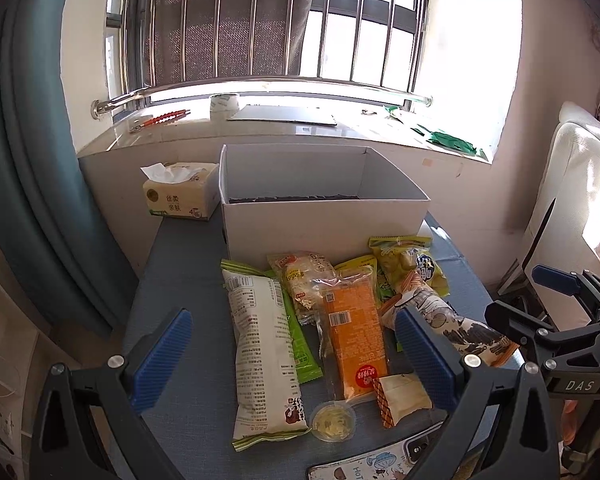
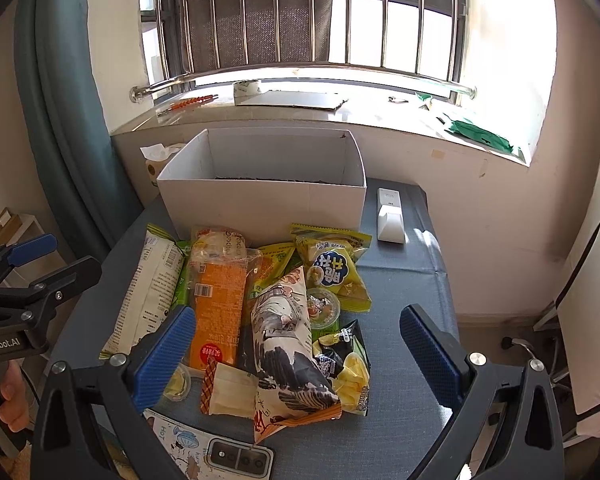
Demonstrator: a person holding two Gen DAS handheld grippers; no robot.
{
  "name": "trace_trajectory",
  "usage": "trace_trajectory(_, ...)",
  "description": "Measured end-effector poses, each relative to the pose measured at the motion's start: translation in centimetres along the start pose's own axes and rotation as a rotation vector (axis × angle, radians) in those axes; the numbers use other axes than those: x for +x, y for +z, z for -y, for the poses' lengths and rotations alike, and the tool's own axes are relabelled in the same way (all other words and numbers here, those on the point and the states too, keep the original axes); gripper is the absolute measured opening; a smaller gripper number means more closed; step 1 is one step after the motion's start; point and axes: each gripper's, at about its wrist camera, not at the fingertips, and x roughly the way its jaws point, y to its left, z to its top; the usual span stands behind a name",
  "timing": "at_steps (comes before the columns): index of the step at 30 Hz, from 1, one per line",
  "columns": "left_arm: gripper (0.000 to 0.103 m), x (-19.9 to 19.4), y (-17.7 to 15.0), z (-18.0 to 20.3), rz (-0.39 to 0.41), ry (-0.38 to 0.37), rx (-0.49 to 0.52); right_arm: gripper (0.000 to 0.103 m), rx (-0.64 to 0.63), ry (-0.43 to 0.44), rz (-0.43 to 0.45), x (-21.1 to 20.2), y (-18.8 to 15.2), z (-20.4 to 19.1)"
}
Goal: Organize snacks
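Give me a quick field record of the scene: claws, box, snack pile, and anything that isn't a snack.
left claw: open, empty, above the snack pile
right claw: open, empty, above the snack pile
white cardboard box: open-topped, behind the pile, no snacks visible inside
long white snack bag: left edge of pile, lying flat
orange clear-wrapped packet: beside the white bag
yellow-green chip bag: near the box
non-snacks: white remote control right of box; tissue pack left of box; phone in cartoon-print case at near edge

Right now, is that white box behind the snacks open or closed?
Open. The white box has no lid on top, and both views look over its rim at the bare inner walls. No snack shows inside; its floor is mostly hidden.
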Motion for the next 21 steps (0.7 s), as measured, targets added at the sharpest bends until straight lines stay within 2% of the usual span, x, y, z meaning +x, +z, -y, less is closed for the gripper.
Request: trace_trajectory(21,0.103,0.26,0.0,-0.31,-0.005,0.003,-0.006,0.103,-0.012,0.006,-0.011,0.46,-0.07,-0.25)
